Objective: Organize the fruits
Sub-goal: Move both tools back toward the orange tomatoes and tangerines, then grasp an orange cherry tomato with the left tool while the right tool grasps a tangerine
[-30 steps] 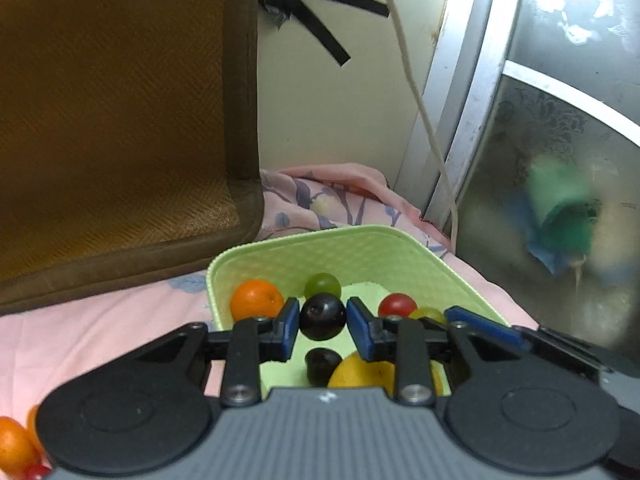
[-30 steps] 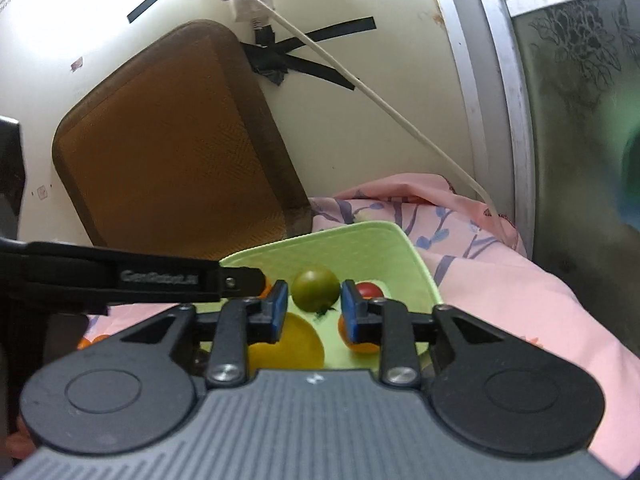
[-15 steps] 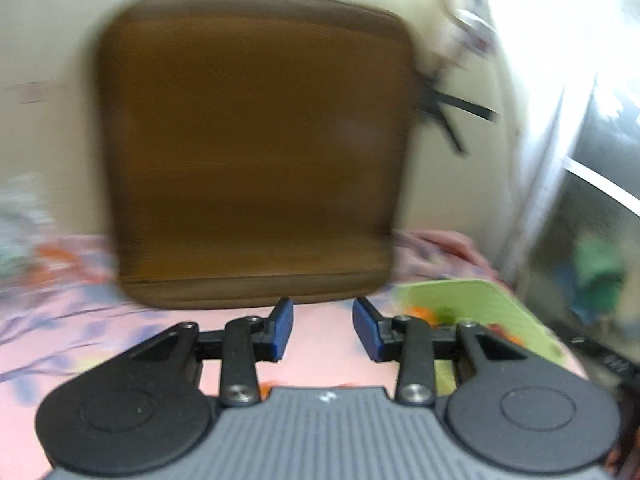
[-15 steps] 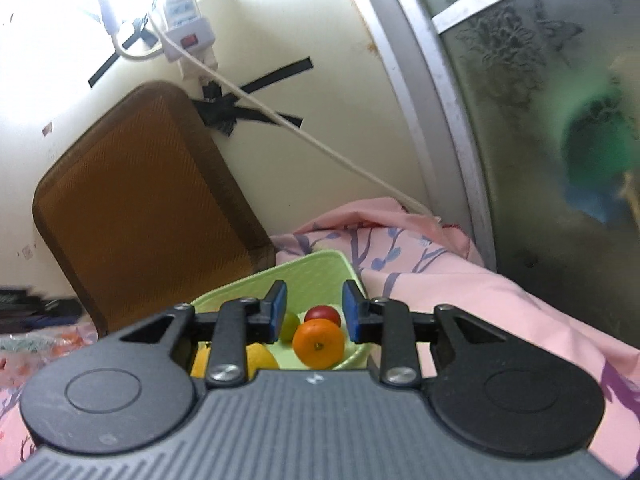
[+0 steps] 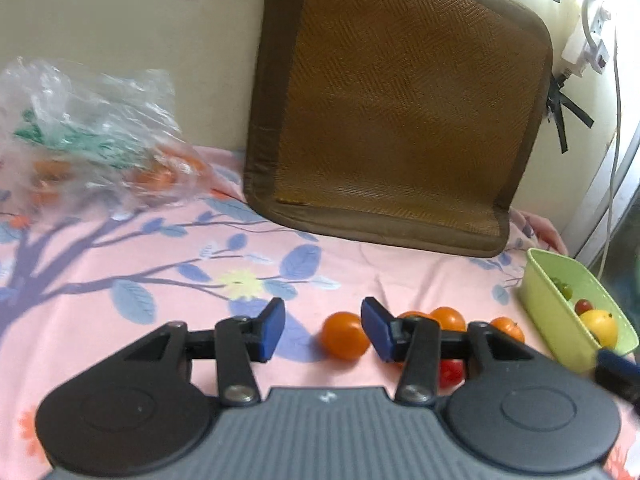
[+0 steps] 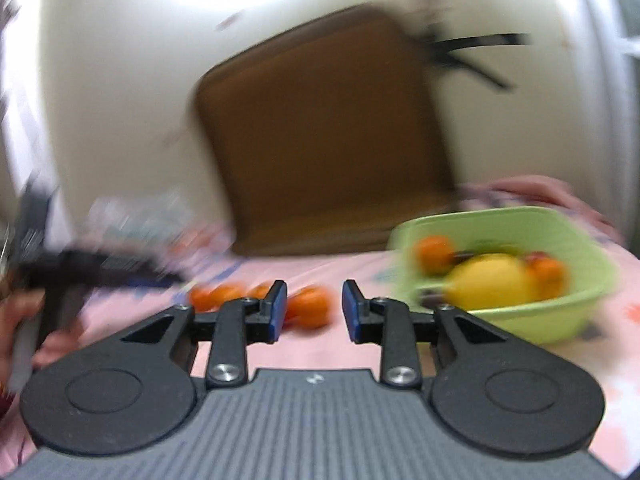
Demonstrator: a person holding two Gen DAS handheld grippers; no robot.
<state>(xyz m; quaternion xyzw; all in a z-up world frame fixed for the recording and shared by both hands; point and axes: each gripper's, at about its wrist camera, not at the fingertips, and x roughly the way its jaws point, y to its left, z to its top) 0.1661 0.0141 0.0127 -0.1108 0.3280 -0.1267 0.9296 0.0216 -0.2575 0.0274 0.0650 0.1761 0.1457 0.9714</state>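
**A:** What does the left wrist view show?

**B:** The left tool (image 5: pixel 323 330) has swung off the green basket (image 5: pixel 541 294), now at right edge. Its pads stand apart, empty — so a fruit was dropped. An orange (image 5: pixel 345 335) lies on the pink bedsheet (image 5: pixel 160 272) at lower centre, glossy and round.

**A:** And the right wrist view?

**B:** Blurred. The right tool (image 6: pixel 314 312), also apart and empty, points at loose oranges (image 6: pixel 310 306); the basket (image 6: pixel 560 320) — holding a lemon (image 6: pixel 490 286) — sits at right.
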